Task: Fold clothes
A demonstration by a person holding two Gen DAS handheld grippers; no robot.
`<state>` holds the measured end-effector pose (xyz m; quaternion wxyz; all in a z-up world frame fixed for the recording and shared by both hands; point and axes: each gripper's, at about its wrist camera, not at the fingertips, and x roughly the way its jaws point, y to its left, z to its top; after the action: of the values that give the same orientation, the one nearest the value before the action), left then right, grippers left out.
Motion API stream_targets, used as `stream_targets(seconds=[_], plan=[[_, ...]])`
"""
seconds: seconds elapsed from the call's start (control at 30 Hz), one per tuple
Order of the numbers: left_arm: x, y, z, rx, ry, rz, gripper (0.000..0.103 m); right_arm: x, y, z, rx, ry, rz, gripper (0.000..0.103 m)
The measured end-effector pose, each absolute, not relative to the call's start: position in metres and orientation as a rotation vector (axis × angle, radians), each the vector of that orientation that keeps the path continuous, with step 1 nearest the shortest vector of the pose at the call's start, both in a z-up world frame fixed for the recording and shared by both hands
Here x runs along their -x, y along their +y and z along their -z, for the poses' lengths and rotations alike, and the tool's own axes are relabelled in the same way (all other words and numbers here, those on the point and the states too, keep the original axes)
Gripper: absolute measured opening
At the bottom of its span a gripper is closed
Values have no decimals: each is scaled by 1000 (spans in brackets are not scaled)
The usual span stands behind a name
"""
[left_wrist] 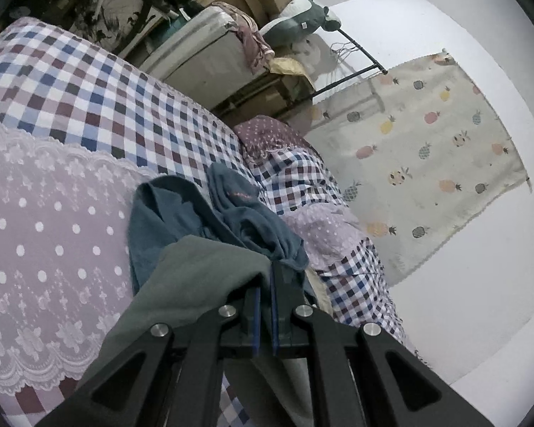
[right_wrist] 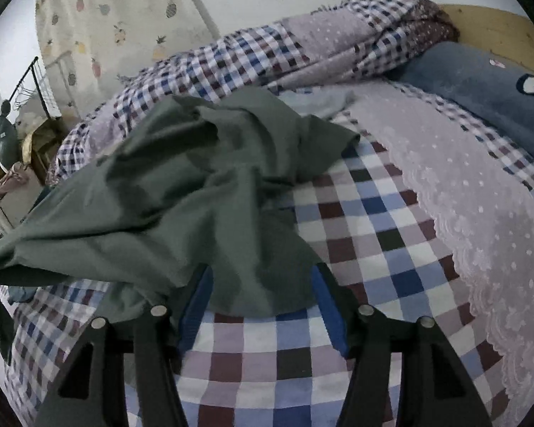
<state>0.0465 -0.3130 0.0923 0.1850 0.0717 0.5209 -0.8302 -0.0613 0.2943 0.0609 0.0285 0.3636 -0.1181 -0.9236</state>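
Grey-green garment (right_wrist: 181, 192); checked sheet (right_wrist: 366, 235); teal, possibly blue, cloth (left_wrist: 181, 213).

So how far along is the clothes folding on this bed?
Barely begun. Nothing looks folded yet: the grey-green garment lies crumpled on the checked bedcover, and a blue garment sits bunched beside it. In hand: the left gripper is shut on the grey-green garment's edge; the right gripper is open around another edge. Spreading and folding both remain.

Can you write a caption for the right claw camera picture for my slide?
Open right claw reaches over the crumpled green garment lying on the checkered bedsheet.
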Motion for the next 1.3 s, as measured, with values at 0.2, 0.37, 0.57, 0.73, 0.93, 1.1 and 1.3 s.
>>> stream_targets(seconds=[0.2, 0.37, 0.57, 0.73, 0.93, 1.1, 1.3], plan=[[-40, -317, -83, -246, 1462, 2325, 3, 67, 286, -50, -1168, -325, 2847, 61], [-34, -320, -74, -288, 1448, 2312, 3, 74, 279, -44, -1193, -291, 2841, 61], [-28, -321, -65, -357, 1433, 2288, 3, 81, 271, -38, -1242, -241, 2832, 41], [-23, -320, -56, -437, 1441, 2250, 3, 80, 268, -38, -1248, -223, 2842, 7], [-19, -316, -47, -526, 1426, 2170, 17, 72, 256, -54, -1137, -228, 2808, 2], [-17, -304, -53, -531, 1402, 2199, 51, 64, 236, -73, -1012, -206, 2738, 2], [-3, -278, -64, -610, 1362, 2309, 74, 51, 234, -100, -861, -313, 2673, 2]])
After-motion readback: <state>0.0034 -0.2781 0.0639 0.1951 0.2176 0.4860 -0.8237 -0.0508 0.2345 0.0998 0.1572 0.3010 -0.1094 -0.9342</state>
